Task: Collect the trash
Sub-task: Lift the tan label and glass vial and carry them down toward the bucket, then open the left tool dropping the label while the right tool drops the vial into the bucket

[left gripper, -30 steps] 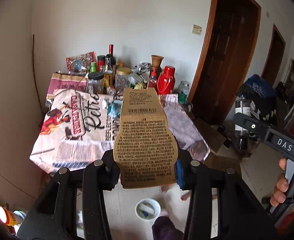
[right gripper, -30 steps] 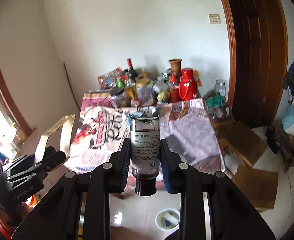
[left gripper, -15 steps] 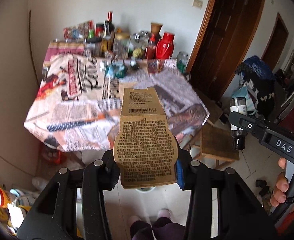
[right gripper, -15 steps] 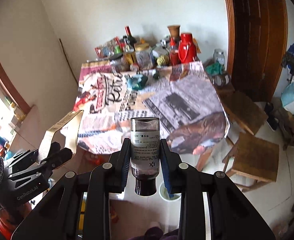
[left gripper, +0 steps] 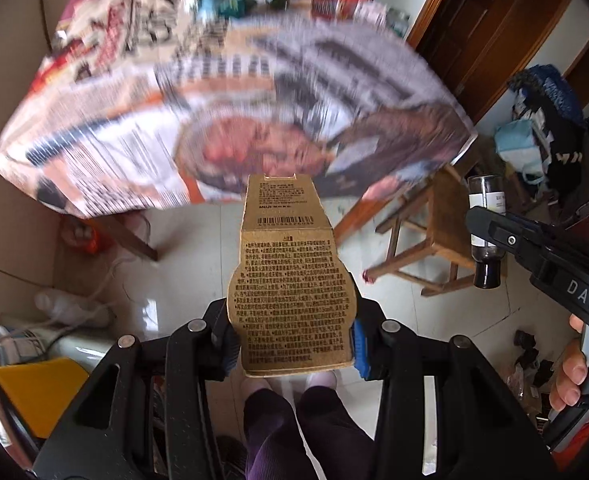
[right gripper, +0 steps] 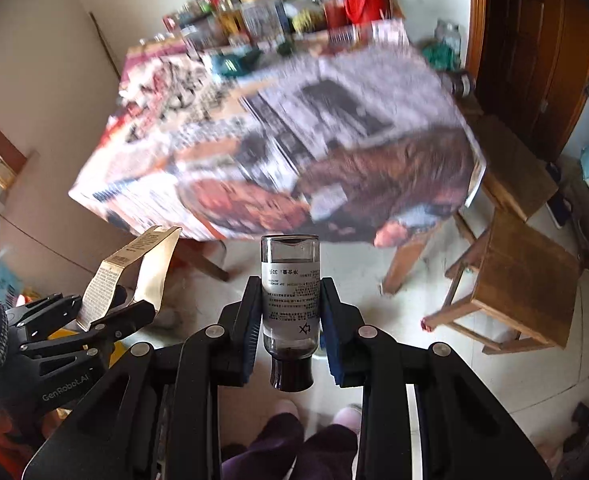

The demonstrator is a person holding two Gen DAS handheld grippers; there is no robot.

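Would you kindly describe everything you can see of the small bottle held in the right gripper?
The small bottle is clear, glass or plastic I cannot tell, with a white printed label around its middle and a dark cap. It is held upside down, cap toward the camera and flat base pointing away. A dark residue sits near the neck; the rest looks empty. The right gripper clamps it at the label, one blue pad on each side, and nothing else touches it. It hangs in the air above the tiled floor, off the table.

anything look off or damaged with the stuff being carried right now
The small bottle in the right claw is held upside down, cap pointing toward the floor. The cardboard box in the left claw is open and emptied, its top flap sticking up.
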